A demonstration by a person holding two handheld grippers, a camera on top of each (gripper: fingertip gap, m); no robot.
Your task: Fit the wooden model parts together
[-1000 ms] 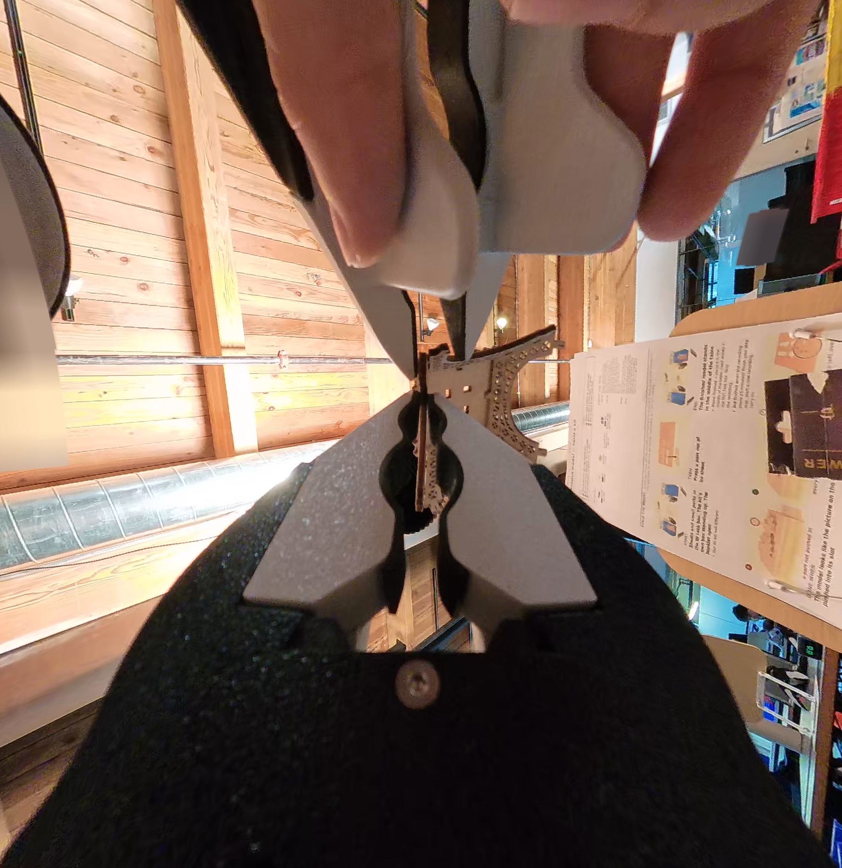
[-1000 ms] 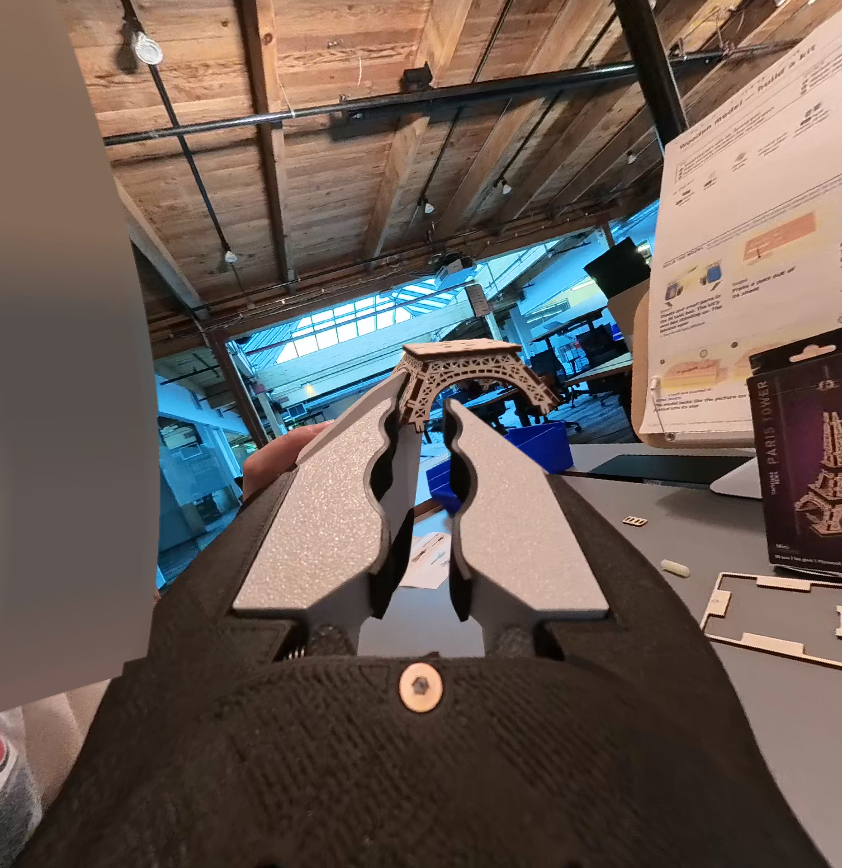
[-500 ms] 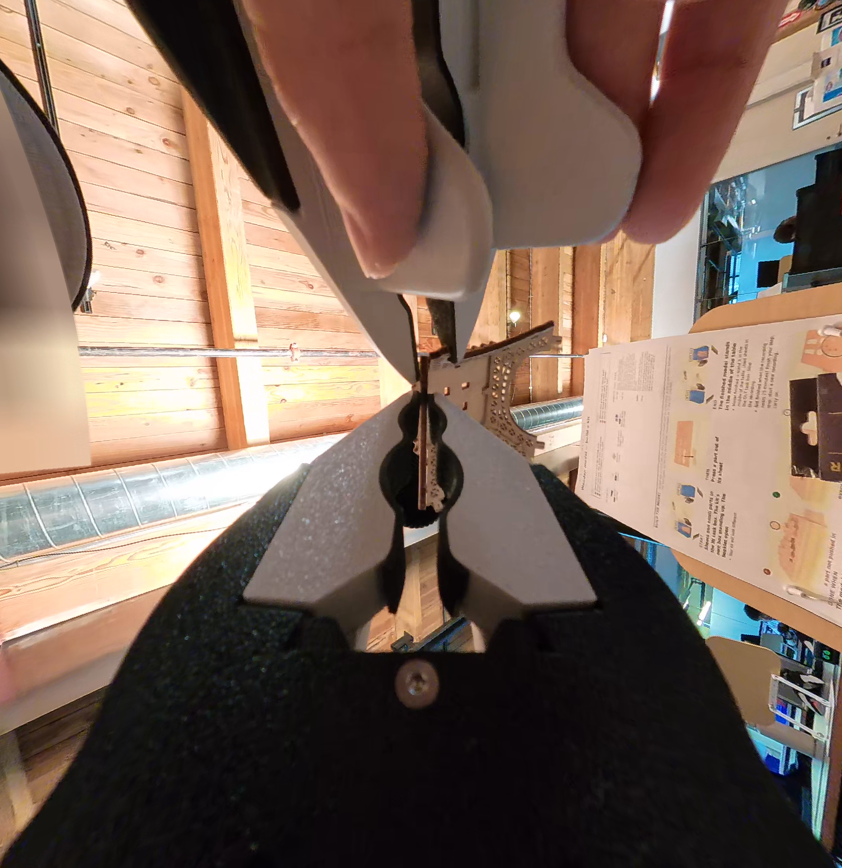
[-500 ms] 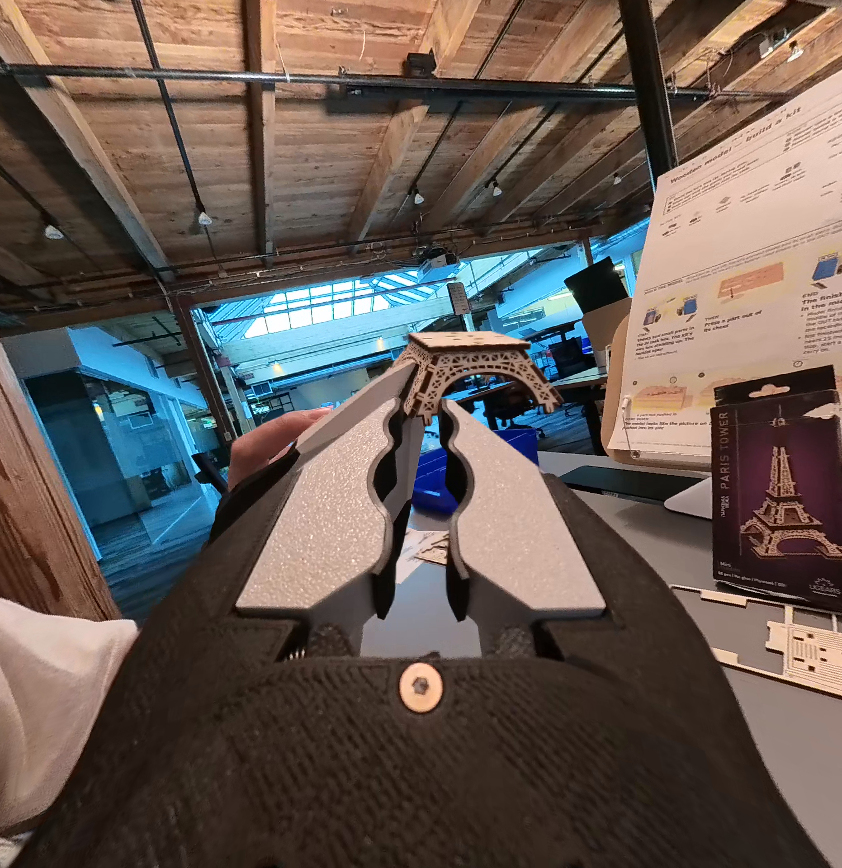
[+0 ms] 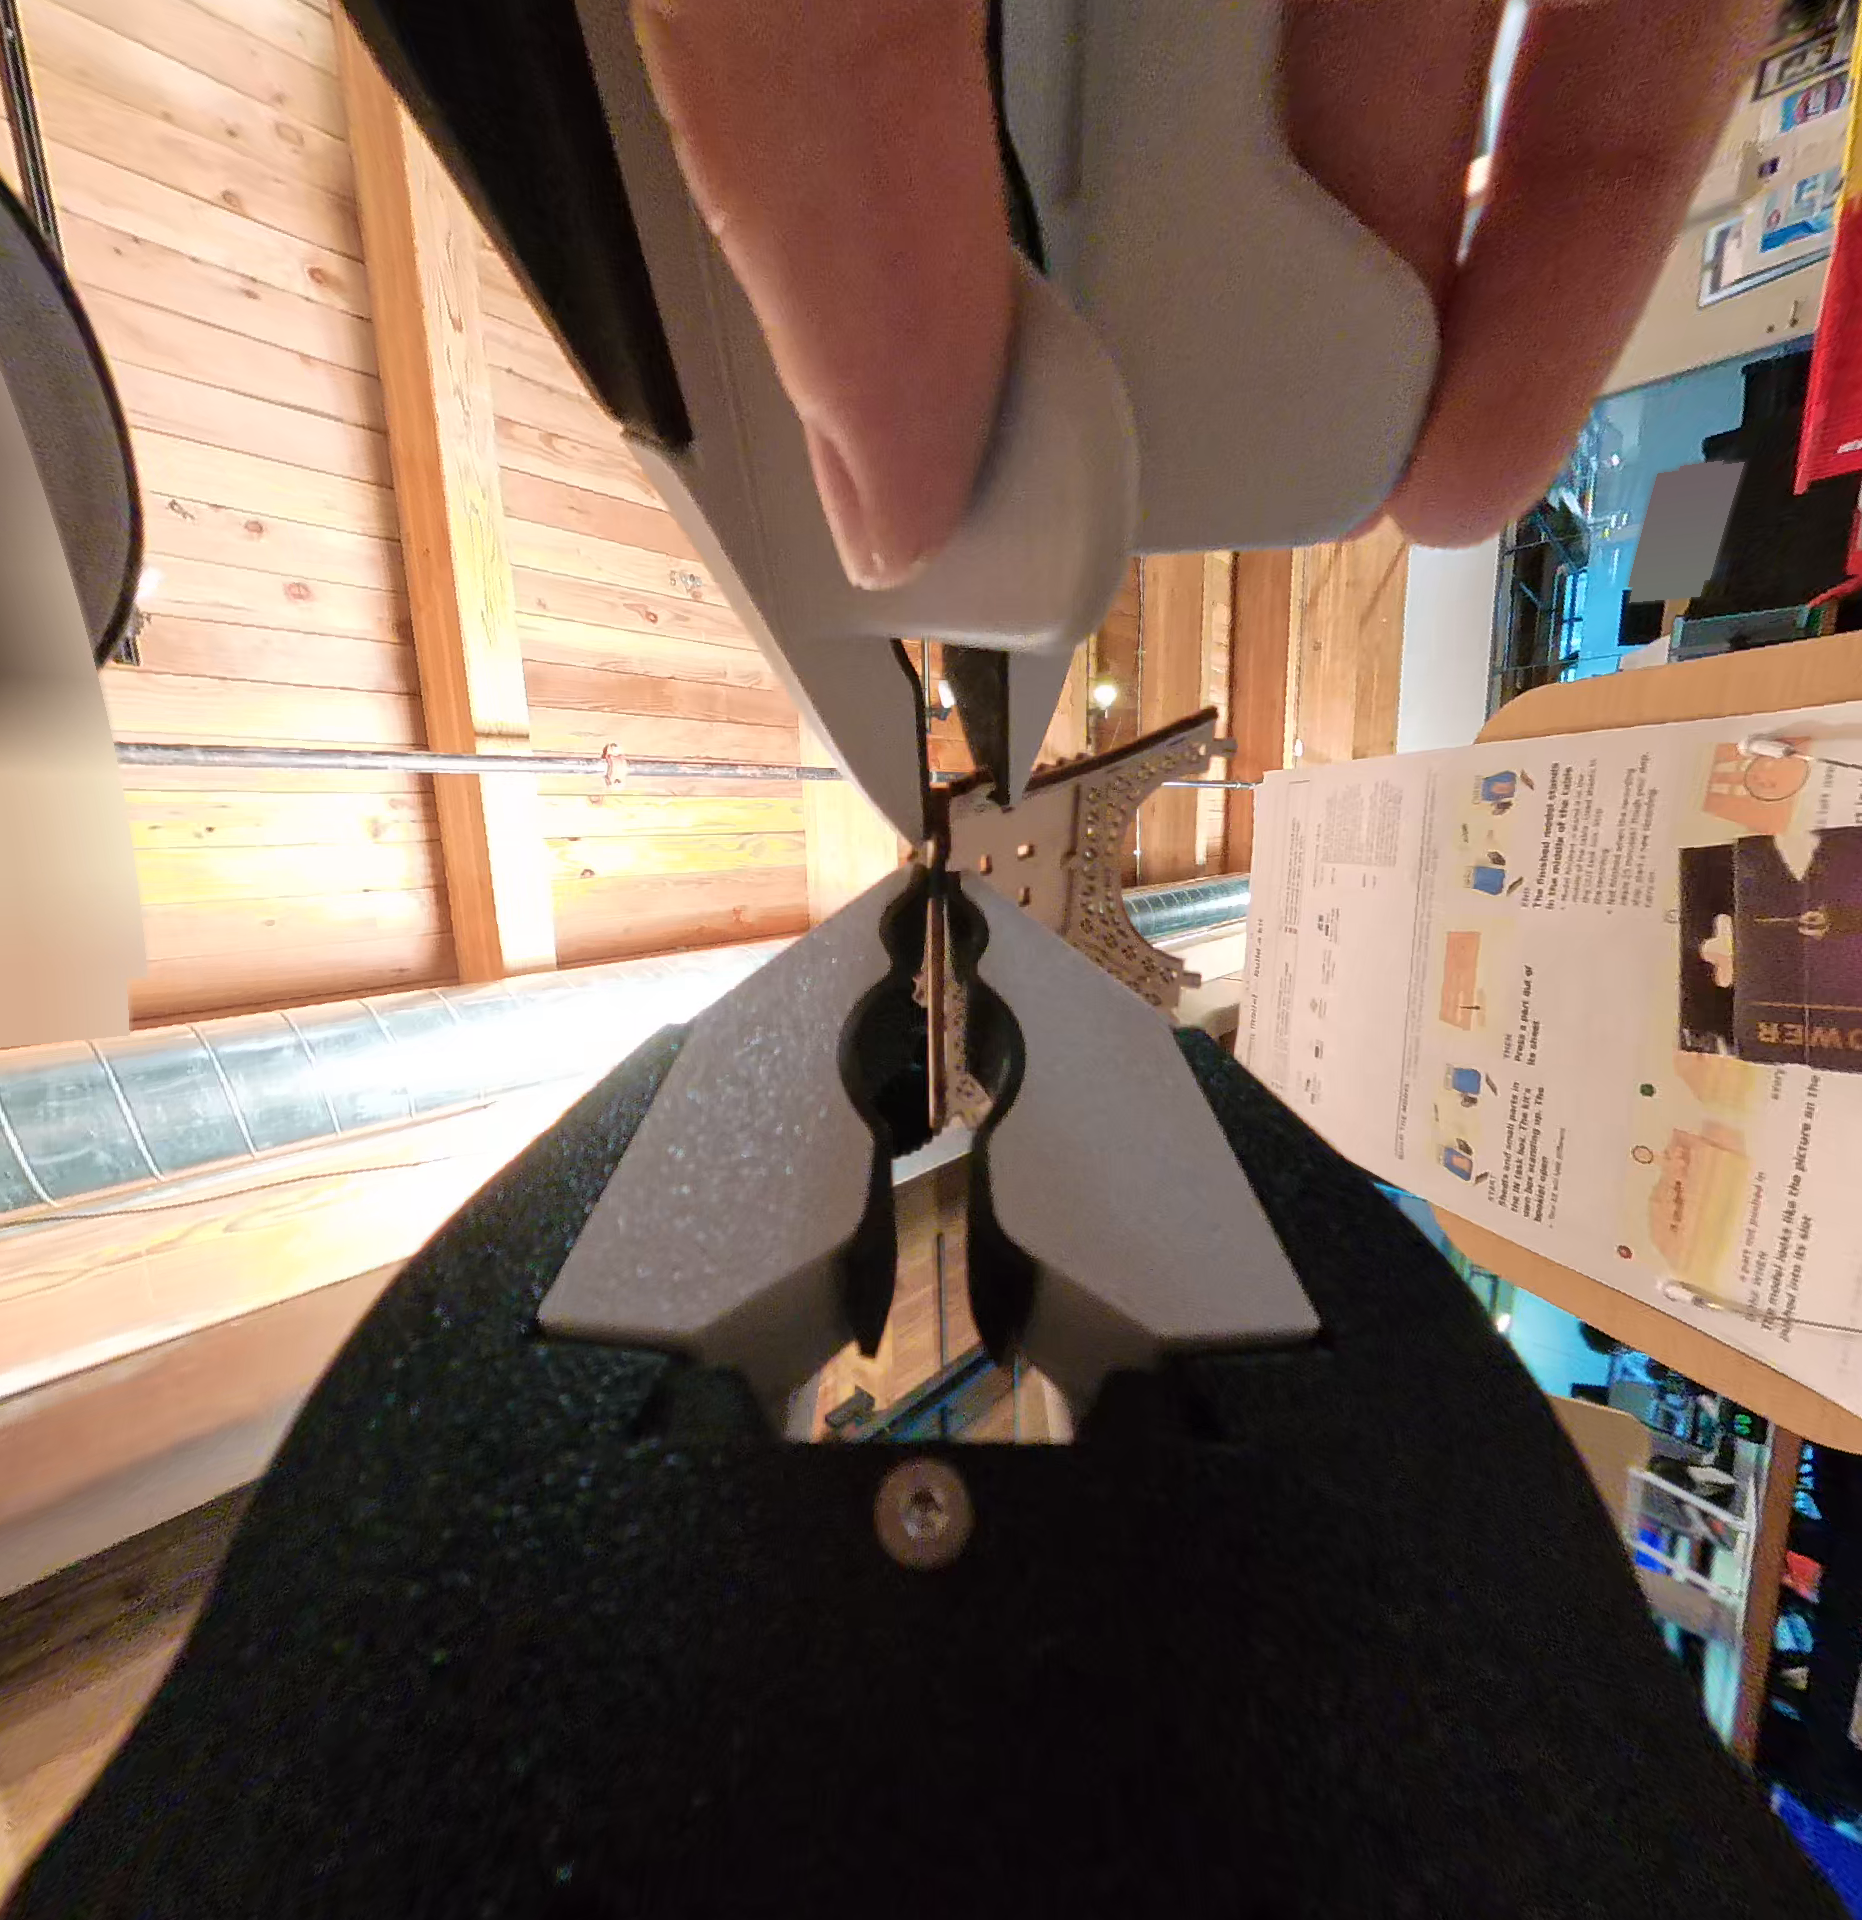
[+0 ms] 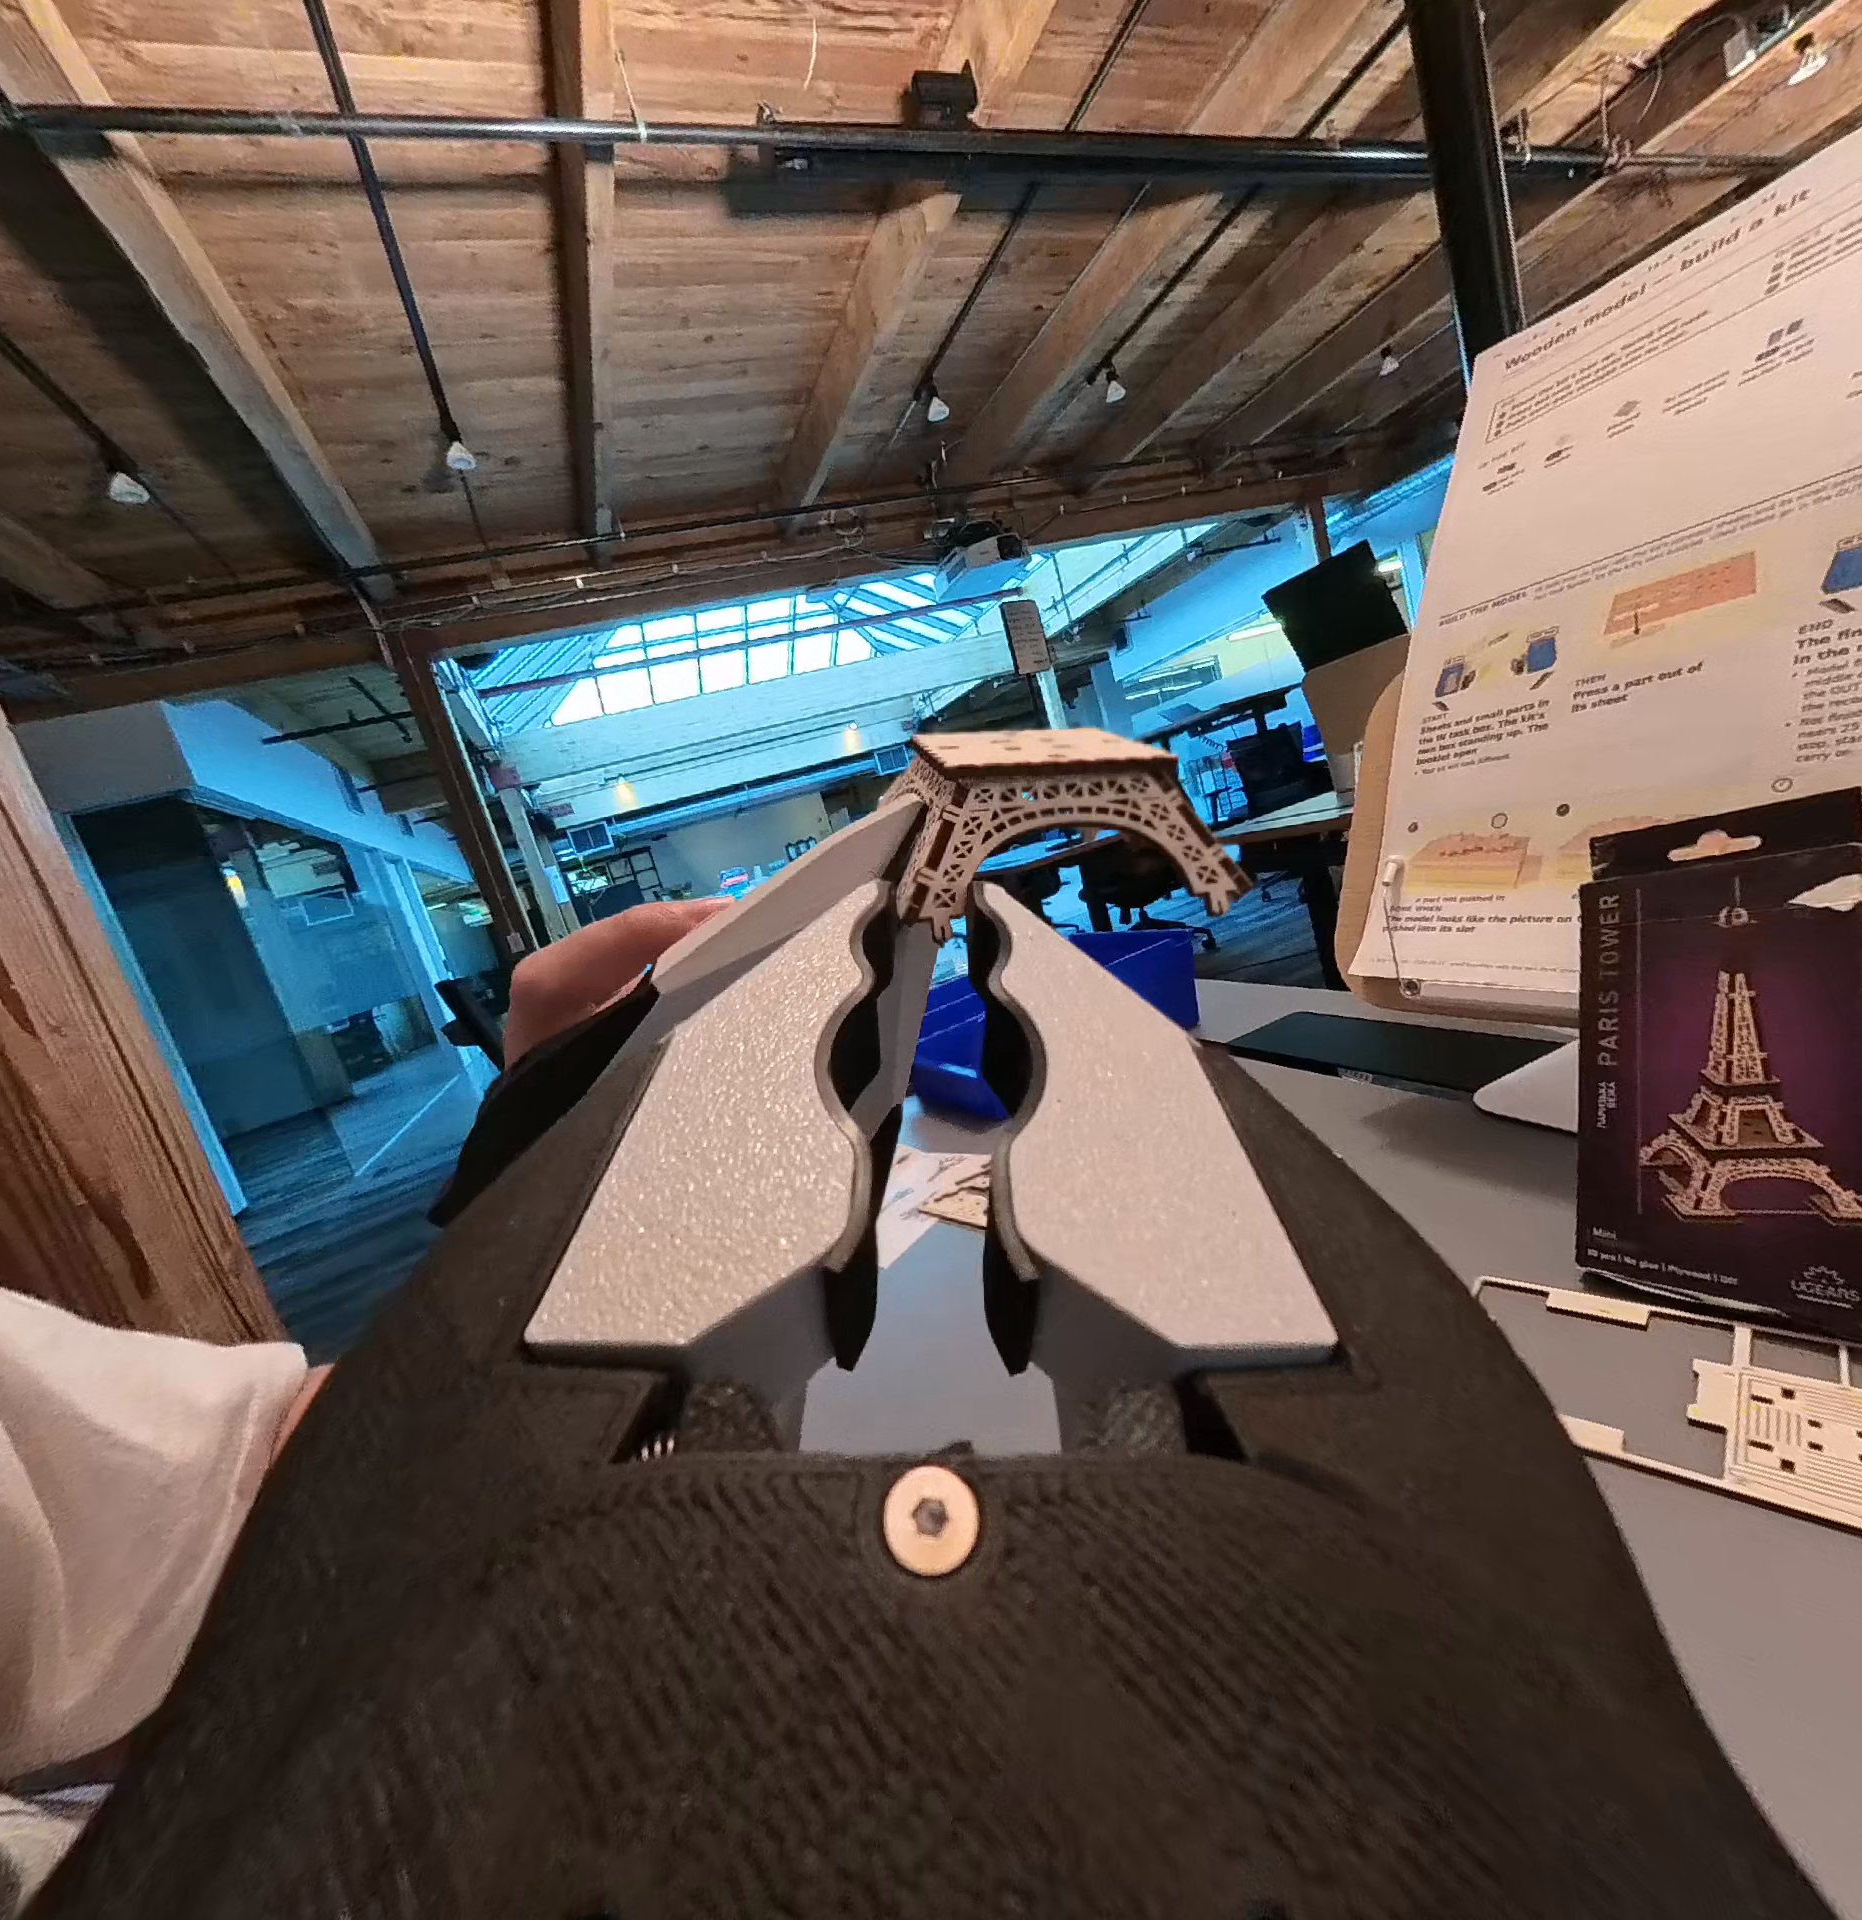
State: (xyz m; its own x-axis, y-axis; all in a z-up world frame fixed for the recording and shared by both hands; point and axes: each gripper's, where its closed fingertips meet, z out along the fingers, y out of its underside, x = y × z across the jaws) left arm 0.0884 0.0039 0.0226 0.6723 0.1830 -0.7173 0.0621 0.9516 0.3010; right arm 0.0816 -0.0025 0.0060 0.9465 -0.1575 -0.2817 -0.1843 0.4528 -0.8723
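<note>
The wooden tower base (image 6: 1052, 821), a flat top plate on latticed arch legs, is held up in the air between both grippers. My right gripper (image 6: 935, 896) is shut on one of its legs. My left gripper (image 5: 937, 883) is shut on a thin lattice panel (image 5: 950, 1029) seen edge-on, which joins the base (image 5: 1098, 883) at its tip. The right gripper comes down from above in the left wrist view (image 5: 963, 800), held by a hand (image 5: 833, 312). The left gripper shows in the right wrist view (image 6: 792, 904), touching the same leg from the left.
A grey table (image 6: 1426, 1195) lies to the right. On it are a purple kit box (image 6: 1737, 1060), an instruction sheet on a cardboard stand (image 6: 1654, 665), a punched wooden part sheet (image 6: 1758, 1423), a blue bin (image 6: 1135, 966) and loose wooden pieces (image 6: 958, 1195). My two grippers' fingertips are within a few centimetres of each other.
The right wrist view has swung so the box and part sheet sit more in frame. Both grippers keep hold of the model, which has barely moved between them.
</note>
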